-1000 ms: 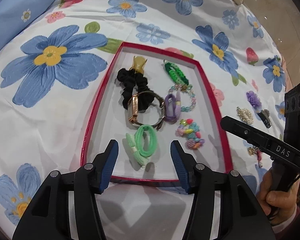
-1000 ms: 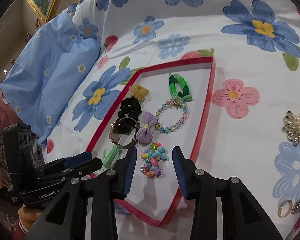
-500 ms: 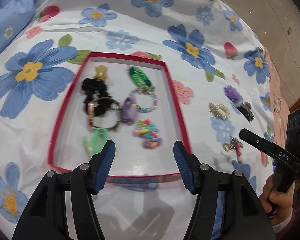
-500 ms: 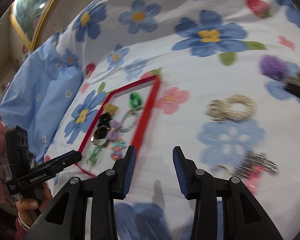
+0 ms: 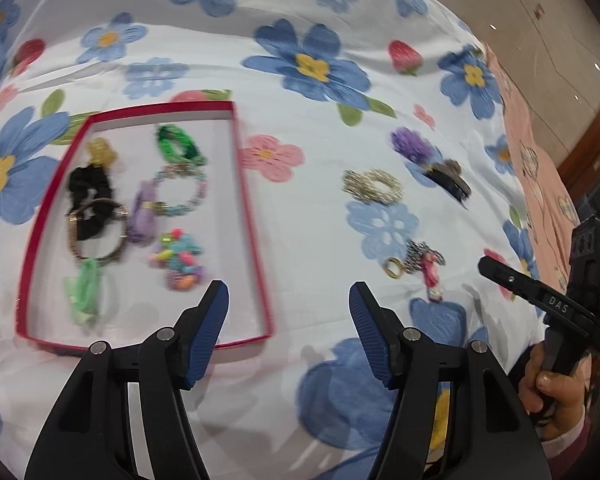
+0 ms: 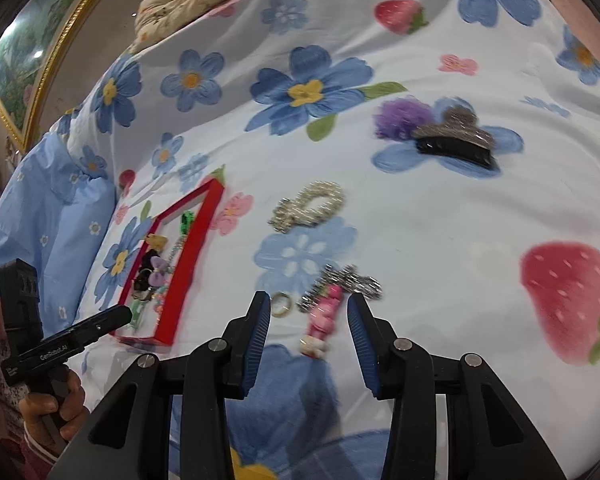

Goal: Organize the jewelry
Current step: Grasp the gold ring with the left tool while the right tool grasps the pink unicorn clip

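Printed in white, "DAS" on the black arm of the right gripper (image 5: 496,270), seen well to the right of the left gripper's fingers (image 5: 370,332). Printed in white, "GenRobot.AI" on the black arm of the left gripper (image 6: 122,314), far left of the right gripper's fingers (image 6: 256,332).

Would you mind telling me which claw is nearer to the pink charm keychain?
Right. The right claw is open with the pink charm keychain between its fingers; the left claw hovers open off to the keychain's left, by the red tray.

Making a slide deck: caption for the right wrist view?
Open right gripper poised over pink charm keychain on floral bedsheet, red tray at left.
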{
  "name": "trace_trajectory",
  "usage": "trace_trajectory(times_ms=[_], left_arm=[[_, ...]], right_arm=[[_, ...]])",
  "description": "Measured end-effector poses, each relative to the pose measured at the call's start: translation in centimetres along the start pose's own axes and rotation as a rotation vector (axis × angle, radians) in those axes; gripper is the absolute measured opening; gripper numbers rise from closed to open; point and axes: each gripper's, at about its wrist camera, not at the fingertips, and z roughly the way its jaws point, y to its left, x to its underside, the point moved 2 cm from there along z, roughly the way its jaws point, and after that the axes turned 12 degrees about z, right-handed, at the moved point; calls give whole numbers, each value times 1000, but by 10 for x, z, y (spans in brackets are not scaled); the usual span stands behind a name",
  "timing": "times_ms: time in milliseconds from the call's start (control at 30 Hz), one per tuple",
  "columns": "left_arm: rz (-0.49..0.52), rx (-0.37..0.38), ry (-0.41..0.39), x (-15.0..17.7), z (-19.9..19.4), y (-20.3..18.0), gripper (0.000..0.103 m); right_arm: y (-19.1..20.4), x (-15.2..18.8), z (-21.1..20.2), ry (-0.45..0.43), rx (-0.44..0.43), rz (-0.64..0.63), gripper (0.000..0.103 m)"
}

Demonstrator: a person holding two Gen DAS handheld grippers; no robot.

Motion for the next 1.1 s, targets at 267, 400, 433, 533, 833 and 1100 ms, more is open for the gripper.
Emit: trace_trajectory(times_ms=[267, 400, 433, 533, 833, 1100], left_arm=[[25, 3, 34, -3, 15, -14, 62], [34, 6, 47, -4, 21, -18, 62], [39, 6, 52, -4, 23, -19, 62], [51, 16, 66, -5, 32, -25, 63], [146, 83, 109, -17, 70, -66, 62], [243, 62, 140, -22, 113, -99, 59]], right_arm=[[0, 18, 17, 47, 4, -21, 43], [7, 25, 36, 59, 47, -65, 43], [8, 26, 39, 62, 56, -69, 43], [6, 26, 52, 72, 82, -74, 37], [-23, 8, 29, 23, 60, 8, 16], [-41, -5, 3, -28, 5, 82, 17]])
